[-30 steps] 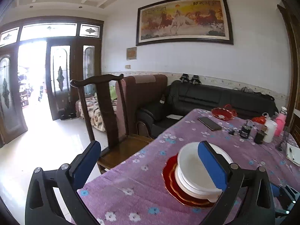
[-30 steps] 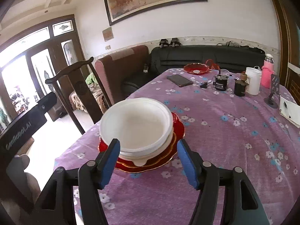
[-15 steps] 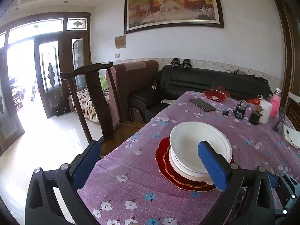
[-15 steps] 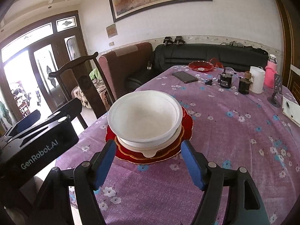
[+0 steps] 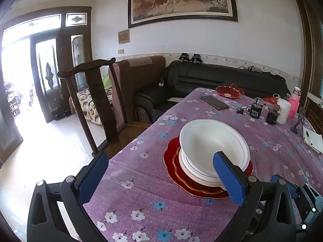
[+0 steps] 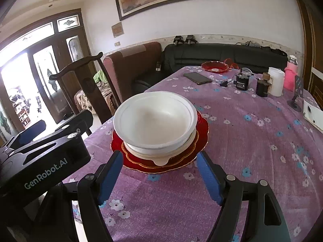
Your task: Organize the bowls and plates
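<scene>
On the worktop (image 5: 145,197), left view: white bowl (image 5: 212,145) stacked on red plates (image 5: 171,161); left gripper (image 5: 161,179) spread, empty. Right view: right gripper (image 6: 159,173) opening, just short of the stack, nothing between its jaws. Bowl looks stiff, smooth, breakable; pinch the rim.

White walls with a framed horse painting (image 5: 182,0), black leather sofa (image 5: 222,80) beneath it, brown armchair (image 5: 139,80) beside — dark wooden chair (image 5: 97,100) at the table's left edge, glazed doors (image 5: 48,76) flooding pale floor tiles (image 5: 50,151) with daylight
</scene>
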### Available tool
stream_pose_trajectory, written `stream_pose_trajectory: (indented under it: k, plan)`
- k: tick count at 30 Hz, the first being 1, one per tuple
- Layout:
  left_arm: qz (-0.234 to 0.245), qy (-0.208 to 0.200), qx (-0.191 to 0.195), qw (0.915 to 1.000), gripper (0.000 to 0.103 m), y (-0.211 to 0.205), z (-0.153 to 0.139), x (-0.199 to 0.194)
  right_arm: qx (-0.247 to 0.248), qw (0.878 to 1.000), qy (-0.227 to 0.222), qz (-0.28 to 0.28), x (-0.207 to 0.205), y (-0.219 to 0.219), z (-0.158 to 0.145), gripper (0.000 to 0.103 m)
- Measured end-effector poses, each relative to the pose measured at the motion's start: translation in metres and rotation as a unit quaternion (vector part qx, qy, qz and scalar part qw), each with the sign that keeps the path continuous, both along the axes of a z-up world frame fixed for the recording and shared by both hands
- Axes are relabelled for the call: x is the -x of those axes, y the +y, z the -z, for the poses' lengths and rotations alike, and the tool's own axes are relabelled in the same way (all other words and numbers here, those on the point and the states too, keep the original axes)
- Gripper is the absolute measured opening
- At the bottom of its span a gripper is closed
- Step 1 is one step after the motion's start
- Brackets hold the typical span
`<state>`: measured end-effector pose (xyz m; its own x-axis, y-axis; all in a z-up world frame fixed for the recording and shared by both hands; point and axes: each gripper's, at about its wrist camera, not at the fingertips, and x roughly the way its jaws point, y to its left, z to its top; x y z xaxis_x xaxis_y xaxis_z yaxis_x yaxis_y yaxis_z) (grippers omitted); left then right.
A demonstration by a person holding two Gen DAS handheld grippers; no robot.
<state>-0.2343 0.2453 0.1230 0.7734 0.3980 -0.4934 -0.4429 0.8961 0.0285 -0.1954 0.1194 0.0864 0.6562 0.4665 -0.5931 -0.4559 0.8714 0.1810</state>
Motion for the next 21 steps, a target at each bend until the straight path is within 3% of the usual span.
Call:
stream_pose_trajectory:
  k: [21]
  plan:
    - [0.031, 0.024, 0.037, 0.9986, 0.103, 0.006, 0.019, -0.011, 0.011, 1.0, 0.022, 0.01, -0.003, 0.008, 0.019, 0.081]
